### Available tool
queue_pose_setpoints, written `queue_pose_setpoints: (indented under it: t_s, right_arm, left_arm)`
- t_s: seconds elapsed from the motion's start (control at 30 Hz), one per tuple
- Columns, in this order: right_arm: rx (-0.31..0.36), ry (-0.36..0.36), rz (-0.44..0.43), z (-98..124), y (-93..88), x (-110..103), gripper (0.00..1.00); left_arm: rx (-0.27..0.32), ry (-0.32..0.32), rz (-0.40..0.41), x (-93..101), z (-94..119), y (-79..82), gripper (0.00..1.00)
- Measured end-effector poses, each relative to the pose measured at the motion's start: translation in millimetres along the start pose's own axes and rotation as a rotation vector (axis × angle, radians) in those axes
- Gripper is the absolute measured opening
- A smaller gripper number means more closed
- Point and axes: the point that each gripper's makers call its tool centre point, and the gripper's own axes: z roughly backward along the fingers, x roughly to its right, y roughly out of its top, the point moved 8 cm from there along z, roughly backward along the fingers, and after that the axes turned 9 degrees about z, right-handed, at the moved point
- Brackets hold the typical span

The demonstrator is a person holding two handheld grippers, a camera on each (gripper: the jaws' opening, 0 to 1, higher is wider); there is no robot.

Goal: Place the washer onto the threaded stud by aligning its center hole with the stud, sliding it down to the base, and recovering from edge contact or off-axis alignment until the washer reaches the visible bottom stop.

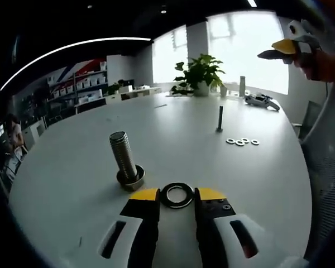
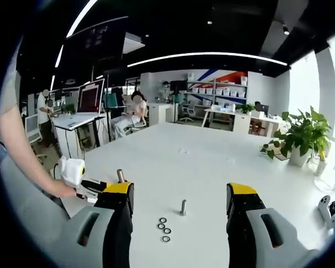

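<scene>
A thick threaded stud (image 1: 123, 155) stands upright on its wide base (image 1: 130, 178) on the white table (image 1: 72, 167). Just right of that base is a dark steel washer (image 1: 177, 195), with my left gripper (image 1: 177, 196) shut on it, a yellow tip touching each side. The right gripper view looks down from high above. In it my right gripper (image 2: 181, 192) is open wide with nothing between its jaws. The same stud (image 2: 120, 175) appears at the left there, beside the left gripper (image 2: 92, 184) in a person's hand.
A thin dark bolt (image 1: 220, 119) stands farther along the table, with several loose washers (image 1: 242, 141) beside it. The same bolt (image 2: 183, 207) and washers (image 2: 164, 229) lie below my right gripper. A potted plant (image 1: 200, 72) and a spare tool (image 1: 262, 101) sit at the far edge.
</scene>
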Motion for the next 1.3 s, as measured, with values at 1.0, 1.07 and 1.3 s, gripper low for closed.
queue_pose_setpoints:
  t_s: [1.0, 1.07, 1.3]
  right_arm:
    - [-0.005, -0.002, -0.007, -0.4, -1.5, 1.4, 0.70]
    - [-0.007, -0.003, -0.006, -0.3, -1.8, 1.6, 0.70]
    - [-0.005, -0.006, -0.005, -0.1, -1.2, 1.7, 0.70]
  left_arm:
    - [-0.001, 0.003, -0.015, -1.2, 0.7, 2.6, 0.21]
    - [-0.003, 0.007, -0.010, -1.6, 0.6, 2.6, 0.22]
    - [-0.001, 0.003, 0.019, -2.1, 0.3, 2.0, 0.25]
